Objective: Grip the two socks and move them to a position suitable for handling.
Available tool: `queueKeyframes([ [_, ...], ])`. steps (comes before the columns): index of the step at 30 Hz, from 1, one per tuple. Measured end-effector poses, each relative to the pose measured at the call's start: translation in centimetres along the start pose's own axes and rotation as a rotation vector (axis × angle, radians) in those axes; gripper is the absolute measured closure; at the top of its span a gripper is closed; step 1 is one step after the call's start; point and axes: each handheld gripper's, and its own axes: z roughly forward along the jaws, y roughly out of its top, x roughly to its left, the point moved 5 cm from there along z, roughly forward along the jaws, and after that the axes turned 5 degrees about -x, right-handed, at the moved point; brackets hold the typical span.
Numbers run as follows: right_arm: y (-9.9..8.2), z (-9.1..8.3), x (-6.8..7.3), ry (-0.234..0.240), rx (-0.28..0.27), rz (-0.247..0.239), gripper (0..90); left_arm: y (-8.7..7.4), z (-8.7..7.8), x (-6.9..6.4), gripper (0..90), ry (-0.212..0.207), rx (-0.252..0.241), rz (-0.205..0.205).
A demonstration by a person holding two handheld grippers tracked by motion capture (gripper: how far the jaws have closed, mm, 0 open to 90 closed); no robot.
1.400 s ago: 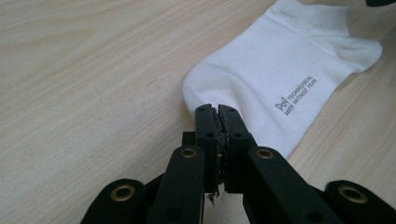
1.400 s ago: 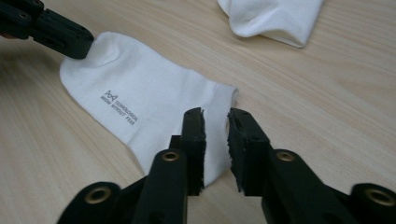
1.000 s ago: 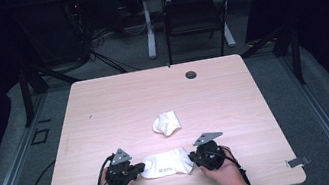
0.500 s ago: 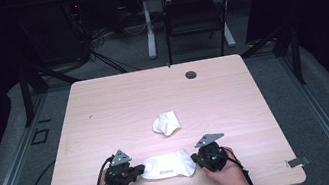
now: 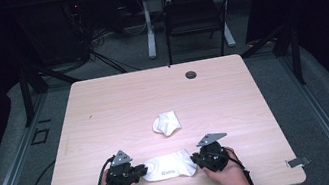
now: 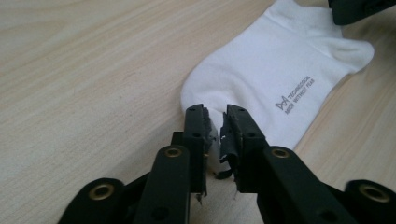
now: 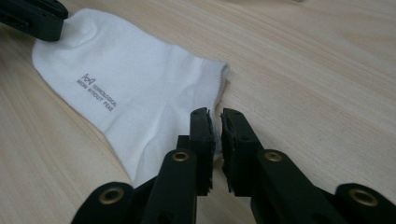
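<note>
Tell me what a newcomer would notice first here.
A flat white cotton sock with grey lettering lies at the near edge of the pale wooden table, a black hand-held gripper at each end: left, right. A crumpled white sock sits just beyond, mid-table.

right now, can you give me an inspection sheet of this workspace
surface: wooden table, bare apart from the socks, grommet hole near far edge
job's things: flat white sock with grey print, near edge
clutter: crumpled white sock mid-table
grippers: left tongs and right tongs at opposite sock ends, jaws just eased apart, sock edge between them with small gaps
cables: black cable from left tongs
surroundings: chair, floor cables, dark room
</note>
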Motion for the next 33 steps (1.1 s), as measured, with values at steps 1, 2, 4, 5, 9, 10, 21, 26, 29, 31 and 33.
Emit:
queueKeyframes([
  [1, 0.1, 0.0, 0.0, -0.001, -0.011, -0.003, 76.9, 0.2, -0.2, 0.1, 74.3, 0.007, -0.013, 0.004],
  [2, 0.1, 0.0, 0.0, -0.001, -0.011, -0.003, 76.9, 0.2, -0.2, 0.1, 72.7, 0.007, -0.013, 0.004],
  [4, 0.3, -0.3, 0.1, -0.009, -0.025, -0.008, 73.3, 0.4, -0.5, 0.3, 69.0, 0.018, -0.030, -0.001],
  [5, 0.6, -0.4, 0.1, -0.020, -0.048, -0.009, 67.8, 0.5, -0.6, 0.4, 67.5, 0.022, -0.035, 0.002],
  [9, 0.9, -0.4, -0.2, -0.024, -0.049, 0.010, 59.2, 0.9, -0.9, 1.2, 63.1, 0.047, -0.057, -0.002],
  [10, 1.0, -0.3, -0.3, -0.021, -0.056, 0.011, 58.5, 0.9, -0.9, 1.2, 62.5, 0.047, -0.057, -0.002],
  [21, 2.3, -0.2, 0.0, -0.007, -0.051, -0.031, 53.5, 1.2, -1.2, 2.1, 58.6, 0.084, -0.063, 0.032],
  [26, 3.2, 0.4, 0.2, -0.028, -0.070, -0.051, 52.5, 1.2, -1.3, 2.6, 56.4, 0.088, -0.064, 0.020],
  [29, 3.7, 0.5, 0.1, -0.038, -0.072, -0.048, 52.6, 1.2, -1.3, 2.7, 54.9, 0.090, -0.069, 0.015],
  [31, 4.6, 0.8, 0.0, -0.051, -0.082, -0.058, 53.0, 1.2, -1.3, 2.8, 54.3, 0.089, -0.070, 0.014],
  [33, 5.1, 1.0, 0.0, -0.058, -0.079, -0.069, 53.5, 1.2, -1.3, 2.9, 54.3, 0.090, -0.070, 0.013],
])
